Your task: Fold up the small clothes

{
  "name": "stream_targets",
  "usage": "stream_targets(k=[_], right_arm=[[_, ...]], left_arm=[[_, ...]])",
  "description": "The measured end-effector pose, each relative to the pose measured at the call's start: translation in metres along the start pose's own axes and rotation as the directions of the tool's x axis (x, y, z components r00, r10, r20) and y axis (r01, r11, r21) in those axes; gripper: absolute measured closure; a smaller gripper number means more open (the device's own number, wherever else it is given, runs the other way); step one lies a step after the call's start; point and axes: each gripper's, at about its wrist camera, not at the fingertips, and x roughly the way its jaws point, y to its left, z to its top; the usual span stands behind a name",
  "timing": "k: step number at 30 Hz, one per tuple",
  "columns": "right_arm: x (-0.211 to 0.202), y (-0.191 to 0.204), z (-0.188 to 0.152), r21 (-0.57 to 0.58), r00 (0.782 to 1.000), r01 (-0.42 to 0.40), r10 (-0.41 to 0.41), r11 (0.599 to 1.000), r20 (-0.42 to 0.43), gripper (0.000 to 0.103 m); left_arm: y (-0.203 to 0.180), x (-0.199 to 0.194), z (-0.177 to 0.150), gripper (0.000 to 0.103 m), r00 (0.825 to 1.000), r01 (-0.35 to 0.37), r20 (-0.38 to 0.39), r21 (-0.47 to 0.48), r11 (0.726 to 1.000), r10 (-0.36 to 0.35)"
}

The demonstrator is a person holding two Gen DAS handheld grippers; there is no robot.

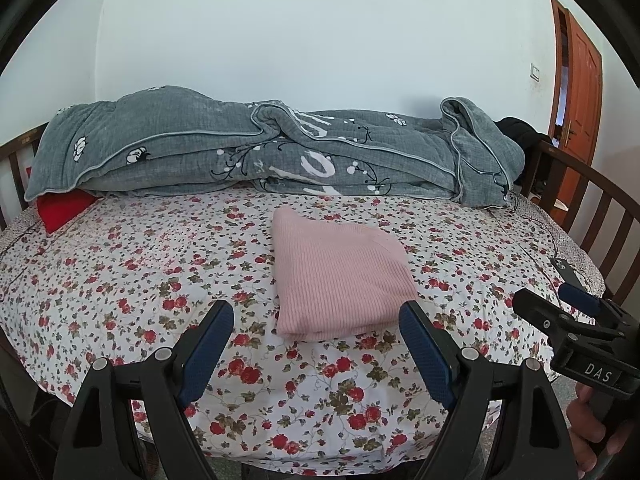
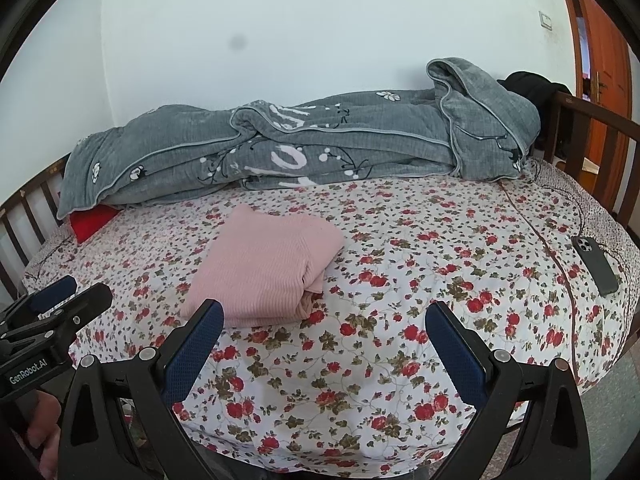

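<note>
Folded pink sweater (image 1: 340, 276) lies on floral bed (image 1: 120, 272); left tongs (image 1: 316, 320) and right tongs (image 2: 324, 320) apart (both empty), hovering near.

Pink sweater (image 1: 340, 276) on red-flowered white sheet (image 1: 120, 280), grey quilt (image 1: 180, 148) behind

Both grippers are showing black frames, silver pivot screws, blue textured pads; left gripper (image 1: 316, 322) is wearing "GenRobot.AI" lettering, right gripper (image 2: 324, 322) a "DAS" label.

Pink ribbed garment (image 1: 340, 276), apparently folded, flat on bedsheet (image 1: 120, 272).
</note>
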Motion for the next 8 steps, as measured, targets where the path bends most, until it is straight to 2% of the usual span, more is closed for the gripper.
stream_targets(k=[8], right_arm=[[-0.0008, 0.0003, 0.0002, 0.002, 1.000, -0.001, 0.001, 1.000, 0.002, 0.003]], left_arm=[[0.0022, -0.0027, 0.0008, 0.019, 1.000, -0.013, 0.013, -0.003, 1.000, 0.013]])
